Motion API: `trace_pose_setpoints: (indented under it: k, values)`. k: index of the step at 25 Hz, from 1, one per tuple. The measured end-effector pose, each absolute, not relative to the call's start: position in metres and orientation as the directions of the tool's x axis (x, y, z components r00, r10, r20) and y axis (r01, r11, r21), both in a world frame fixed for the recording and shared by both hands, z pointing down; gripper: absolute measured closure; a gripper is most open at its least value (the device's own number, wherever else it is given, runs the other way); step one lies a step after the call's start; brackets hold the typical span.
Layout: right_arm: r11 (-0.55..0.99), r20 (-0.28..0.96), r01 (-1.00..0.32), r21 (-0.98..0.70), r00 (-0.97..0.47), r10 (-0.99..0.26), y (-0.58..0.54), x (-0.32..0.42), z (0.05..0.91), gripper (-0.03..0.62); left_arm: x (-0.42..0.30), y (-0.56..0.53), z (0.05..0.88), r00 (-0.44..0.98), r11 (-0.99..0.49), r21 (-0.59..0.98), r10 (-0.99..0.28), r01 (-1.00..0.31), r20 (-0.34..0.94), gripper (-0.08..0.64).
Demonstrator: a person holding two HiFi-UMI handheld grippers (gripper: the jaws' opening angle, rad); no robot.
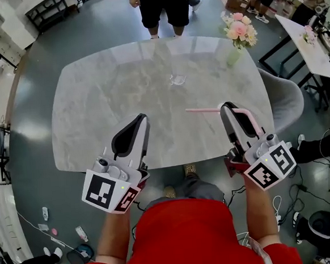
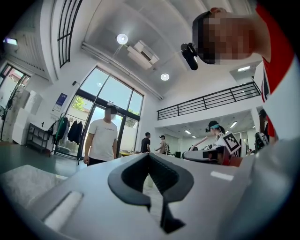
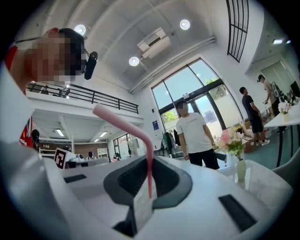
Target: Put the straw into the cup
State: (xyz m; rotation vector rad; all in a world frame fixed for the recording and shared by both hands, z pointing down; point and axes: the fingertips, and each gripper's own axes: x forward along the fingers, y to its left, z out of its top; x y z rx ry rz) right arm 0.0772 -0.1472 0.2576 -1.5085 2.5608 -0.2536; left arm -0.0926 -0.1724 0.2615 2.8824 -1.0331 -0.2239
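A clear cup (image 1: pixel 178 79) stands on the marble table (image 1: pixel 94 105), right of its middle and towards the far side. My right gripper (image 1: pixel 226 105) is shut on a pink bendy straw (image 1: pixel 204 110) over the table's near right part. The straw's long end sticks out to the left and its bent end runs back along the gripper. In the right gripper view the straw (image 3: pixel 149 154) rises between the jaws of the right gripper (image 3: pixel 149 164) and bends left. My left gripper (image 1: pixel 143 118) hovers over the near left part, shut and empty; the left gripper view shows the left gripper (image 2: pixel 149 158) with nothing between its jaws.
A vase of pink flowers (image 1: pixel 238 34) stands at the table's far right corner. A person (image 1: pixel 164 9) stands at the far edge. A grey chair (image 1: pixel 285 99) sits against the right side. Cables lie on the floor at right.
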Motion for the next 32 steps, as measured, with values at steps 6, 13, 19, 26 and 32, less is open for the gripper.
trace_pose_setpoints:
  k: [6,13,19,26,32]
  values:
    - [0.517,-0.057,-0.834,-0.194,-0.517,-0.854,-0.183,0.094,0.262,0.569,-0.077,-0.204,0.267,0.732,-0.739,0.096,-0.674,-0.667,-0.100,0.555]
    - [0.554,-0.056,-0.811,-0.187,-0.554,-0.831,-0.225,0.112,0.263,0.569,-0.056,-0.238,0.268,0.700,-0.706,0.086,-0.708,-0.703,-0.094,0.554]
    - [0.583,-0.041,-0.797,-0.160,-0.584,-0.810,-0.261,0.130,0.270,0.569,-0.038,-0.264,0.271,0.663,-0.669,0.100,-0.743,-0.737,-0.088,0.554]
    - [0.612,0.004,-0.783,-0.113,-0.616,-0.788,-0.294,0.131,0.284,0.569,-0.031,-0.286,0.280,0.623,-0.627,0.098,-0.779,-0.773,-0.068,0.554]
    - [0.593,0.045,-0.804,-0.048,-0.595,-0.802,-0.314,0.122,0.298,0.569,-0.025,-0.300,0.293,0.651,-0.652,0.093,-0.758,-0.752,-0.044,0.554]
